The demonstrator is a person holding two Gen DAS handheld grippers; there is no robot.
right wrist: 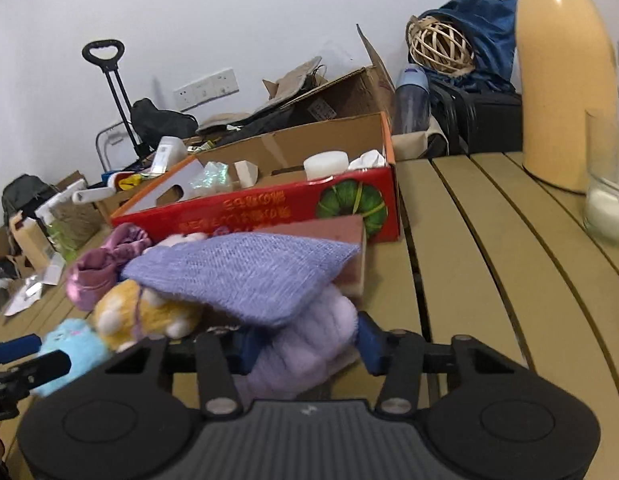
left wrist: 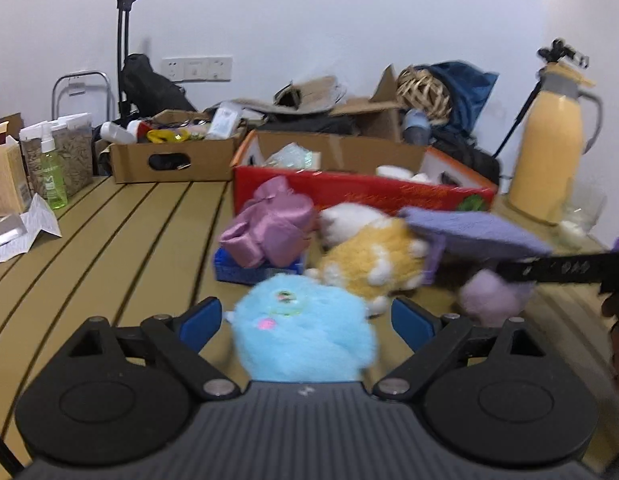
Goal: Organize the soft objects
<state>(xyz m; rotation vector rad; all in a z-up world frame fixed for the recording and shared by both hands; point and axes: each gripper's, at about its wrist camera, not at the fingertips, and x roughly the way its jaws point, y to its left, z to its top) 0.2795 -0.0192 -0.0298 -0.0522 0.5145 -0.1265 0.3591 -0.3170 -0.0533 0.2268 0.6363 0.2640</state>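
In the left wrist view, the left gripper [left wrist: 307,320] is seen with its blue pads spread wide. A blue plush toy [left wrist: 303,340] lies between them on the slatted table [left wrist: 109,240]; a gap shows at each pad, so the toy is not squeezed, and its lower part is hidden by the gripper body. Beyond it lie an orange-and-white plush [left wrist: 373,264], a pink satin bundle [left wrist: 269,228] on a partly covered blue basket [left wrist: 233,270], and a purple knitted cloth [left wrist: 469,228], all blurred. A pale lilac plush [left wrist: 489,298] is half hidden under a black gripper finger reaching in from the right. A red cardboard box [left wrist: 349,190] stands behind the pile; its contents are hard to make out.

In the right wrist view, the right gripper [right wrist: 305,346] is seen with the pale lilac plush [right wrist: 309,344] between its pads. The left pad is largely buried in the fur and the right one touches its edge, but whether the toy is truly gripped cannot be told. The purple knitted cloth [right wrist: 245,272] drapes over it, covering most of a reddish sponge block [right wrist: 349,248]. The blue plush toy [right wrist: 69,344] is cut off at the lower left.
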